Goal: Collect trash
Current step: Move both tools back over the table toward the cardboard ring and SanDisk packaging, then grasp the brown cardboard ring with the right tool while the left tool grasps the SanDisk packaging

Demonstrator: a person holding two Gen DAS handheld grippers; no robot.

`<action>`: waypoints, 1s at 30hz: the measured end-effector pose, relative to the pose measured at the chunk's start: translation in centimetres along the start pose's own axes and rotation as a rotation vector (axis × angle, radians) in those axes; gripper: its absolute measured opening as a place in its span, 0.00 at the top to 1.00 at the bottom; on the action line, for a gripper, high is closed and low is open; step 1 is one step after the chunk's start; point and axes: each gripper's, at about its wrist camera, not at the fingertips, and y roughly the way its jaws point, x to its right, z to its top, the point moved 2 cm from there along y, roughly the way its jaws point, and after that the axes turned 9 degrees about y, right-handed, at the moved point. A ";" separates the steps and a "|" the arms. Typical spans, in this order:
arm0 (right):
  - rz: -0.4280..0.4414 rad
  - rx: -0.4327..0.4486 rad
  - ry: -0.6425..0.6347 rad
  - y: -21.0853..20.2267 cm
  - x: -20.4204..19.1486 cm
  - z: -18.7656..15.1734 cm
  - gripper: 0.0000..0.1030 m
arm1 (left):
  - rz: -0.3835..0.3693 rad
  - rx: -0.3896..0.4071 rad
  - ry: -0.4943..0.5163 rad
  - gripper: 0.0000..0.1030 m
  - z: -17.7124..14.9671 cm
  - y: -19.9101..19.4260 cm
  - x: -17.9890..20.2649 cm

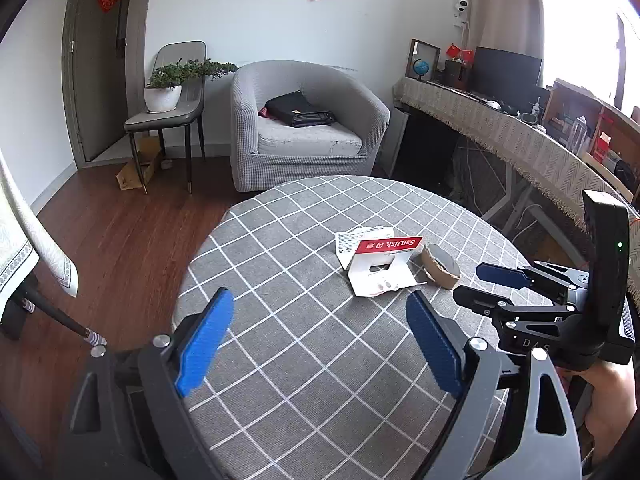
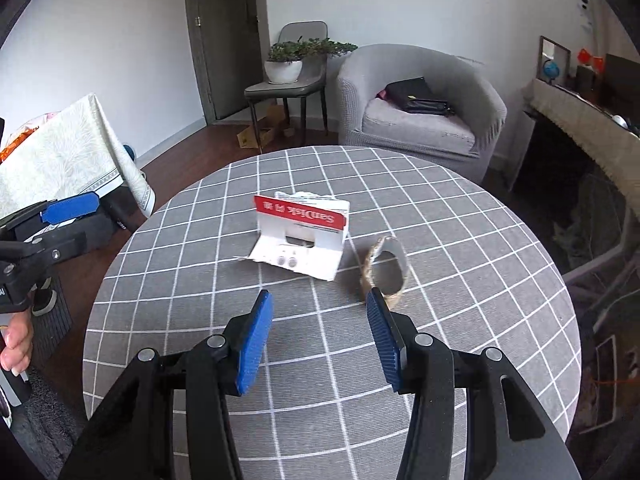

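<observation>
I am finding nothing collected yet — the torn card packaging (image 2: 302, 236) and tape core (image 2: 386, 270) are lying mid-table (image 2: 480, 216), while my left gripper (image 1: 320, 340) and right gripper (image 2: 320, 342) are hovering apart, empty.

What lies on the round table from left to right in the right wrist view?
White and red SanDisk card packaging → cardboard tape ring, standing on its edge just right of the packaging.
</observation>
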 end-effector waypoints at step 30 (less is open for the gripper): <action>0.007 -0.068 0.129 4.6 4.4 1.8 0.68 | -0.026 -0.157 -0.012 0.09 2.9 9.9 5.5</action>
